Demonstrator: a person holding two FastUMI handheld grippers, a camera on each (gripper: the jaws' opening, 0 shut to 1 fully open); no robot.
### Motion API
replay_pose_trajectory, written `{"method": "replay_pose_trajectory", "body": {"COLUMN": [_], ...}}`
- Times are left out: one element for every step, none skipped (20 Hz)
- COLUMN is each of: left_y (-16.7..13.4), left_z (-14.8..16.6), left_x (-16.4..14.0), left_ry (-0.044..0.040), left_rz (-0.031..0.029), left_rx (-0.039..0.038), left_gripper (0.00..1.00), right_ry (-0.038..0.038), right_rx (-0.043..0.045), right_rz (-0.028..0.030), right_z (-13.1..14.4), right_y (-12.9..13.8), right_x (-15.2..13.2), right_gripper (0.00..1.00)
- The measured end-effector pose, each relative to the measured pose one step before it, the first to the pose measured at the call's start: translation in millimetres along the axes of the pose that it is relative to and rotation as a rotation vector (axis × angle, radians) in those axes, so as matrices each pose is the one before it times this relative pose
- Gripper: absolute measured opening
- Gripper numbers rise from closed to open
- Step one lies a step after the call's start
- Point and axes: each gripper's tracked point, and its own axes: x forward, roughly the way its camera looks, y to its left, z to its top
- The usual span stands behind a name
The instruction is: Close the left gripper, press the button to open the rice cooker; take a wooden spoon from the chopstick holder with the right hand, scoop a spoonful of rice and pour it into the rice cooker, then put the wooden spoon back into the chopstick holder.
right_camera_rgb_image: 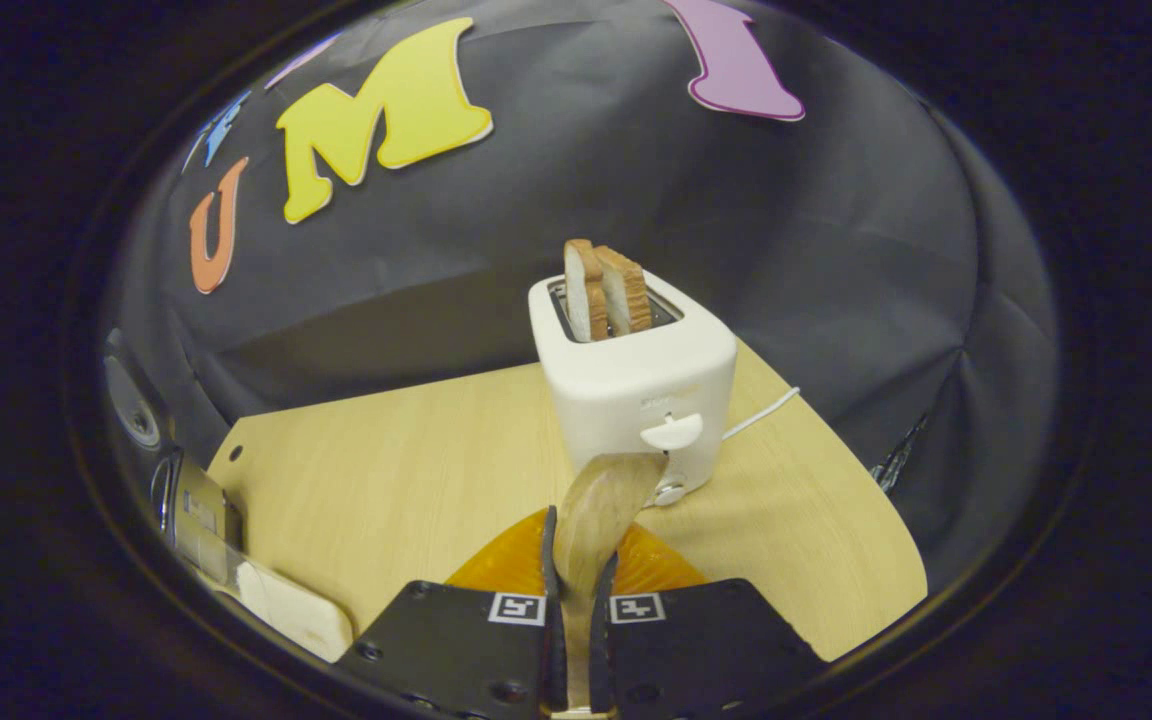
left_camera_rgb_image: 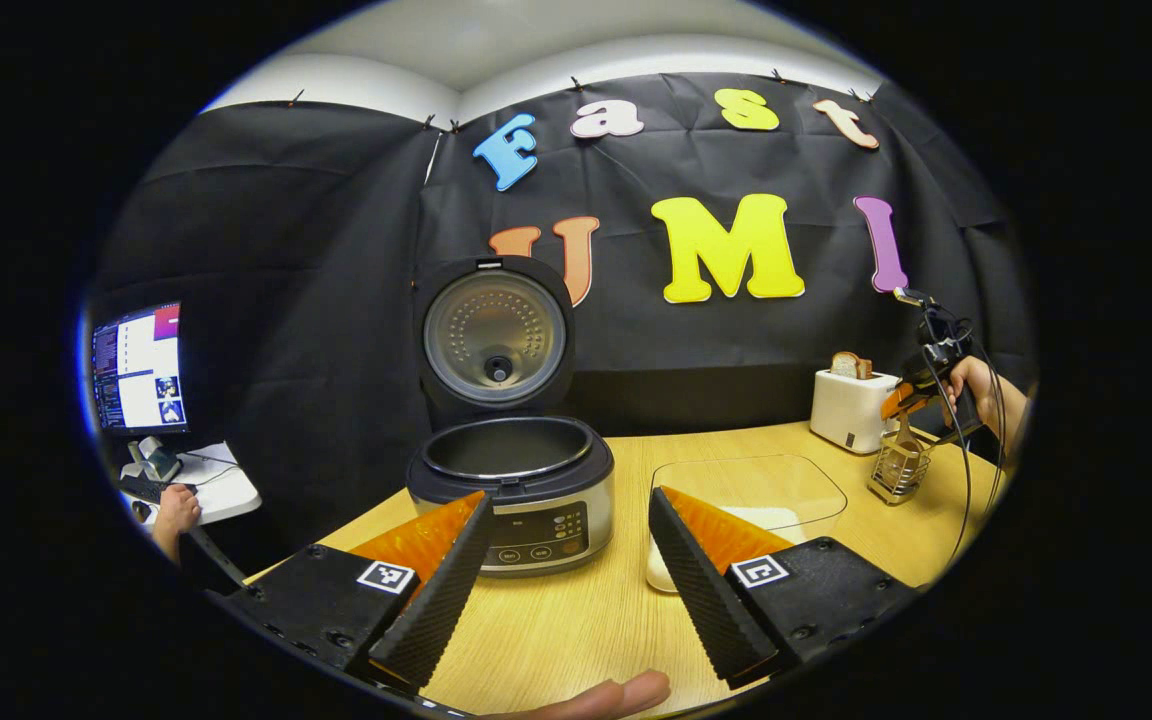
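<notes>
Left gripper view: the left gripper [left_camera_rgb_image: 568, 560] hangs with fingers wide apart, holding nothing. One rice cooker [left_camera_rgb_image: 511, 480] stands on the surface [left_camera_rgb_image: 576, 630] just ahead, lid up, so the button step looks done. Just beside it sits one clear container of rice [left_camera_rgb_image: 746, 505]. Farther right, one chopstick holder [left_camera_rgb_image: 898, 470] stands near one toaster [left_camera_rgb_image: 846, 405].

Right gripper view: the right gripper [right_camera_rgb_image: 576, 580] has its fingers clamped on one wooden spoon [right_camera_rgb_image: 601, 510], bowl forward, before the toaster holding two bread slices [right_camera_rgb_image: 606, 290]. Judged step: spoon taken. Next move calls for swinging to the rice and scooping.
</notes>
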Motion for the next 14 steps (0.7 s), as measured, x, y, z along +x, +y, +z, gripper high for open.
{"method": "replay_pose_trajectory", "body": {"left_y": [-0.39,-0.29,0.36,0.82,1.46,1.9,2.35,2.42,1.88,0.93,1.56,1.33,1.82,3.53], "left_z": [2.22,2.29,1.74,1.77,2.11,2.53,3.5,4.99,4.0,2.94,3.4,3.27,3.65,4.09], "left_x": [-1.48,-1.91,-1.71,-1.02,-2.24,-2.13,-2.25,-3.61,-2.71,-2.01,-3.18,-2.54,-2.0,-2.94], "left_ry": [-0.00548,-0.00541,-0.00341,-0.00276,-0.00265,-0.00542,-0.00986,-0.01435,-0.01023,-0.00804,-0.00778,-0.00796,-0.00883,-0.01089], "left_rz": [-0.00548,-0.00514,-0.00413,-0.00094,0.00104,0.00218,0.00386,0.00423,0.00094,-0.00108,-0.00133,-0.00104,-0.00104,0.00154], "left_rx": [-0.00204,-0.00517,-0.00552,-0.00414,-0.00161,-0.00128,0.00057,0.00309,0.00281,-0.00143,-0.00528,-0.00679,-0.00662,-0.00716], "left_gripper": [0.99,0.99,0.99,0.99,0.99,0.99,0.99,0.99,0.99,0.98,0.98,0.99,0.99,1.0], "right_ry": [-0.00471,-0.00671,-0.00442,-0.00515,-0.01184,-0.01484,-0.01377,-0.01369,-0.01122,-0.01293,-0.01099,-0.00394,-0.00539,-0.01248], "right_rx": [-0.01007,-0.01045,-0.00423,-0.00557,-0.00813,-0.00744,-0.0051,-0.00455,-0.00402,-0.00361,-0.00837,-0.00574,-0.00848,-0.01372], "right_rz": [0.00118,0.00415,0.00419,0.0042,-0.00197,-0.00346,0.0024,-0.0057,-0.00201,-0.00523,-0.01258,-0.00869,-0.0053,-0.00809], "right_z": [0.41,0.21,0.25,-0.99,0.57,1.93,2.39,2.29,3.09,2.63,3.49,1.03,2.73,4.29], "right_y": [1.33,2.7,1.95,2.42,0.8,0.01,1.77,0.54,1.02,0.99,0.39,1.41,3.36,2.85], "right_x": [-7.05,-7.84,-8.21,-7.42,-7.33,-7.9,-7.43,-6.73,-7.38,-6.1,-6.19,-5.79,-5.87,-6.93], "right_gripper": [0.08,0.08,0.08,0.08,0.08,0.08,0.08,0.08,0.08,0.08,0.08,0.08,0.08,0.08]}}
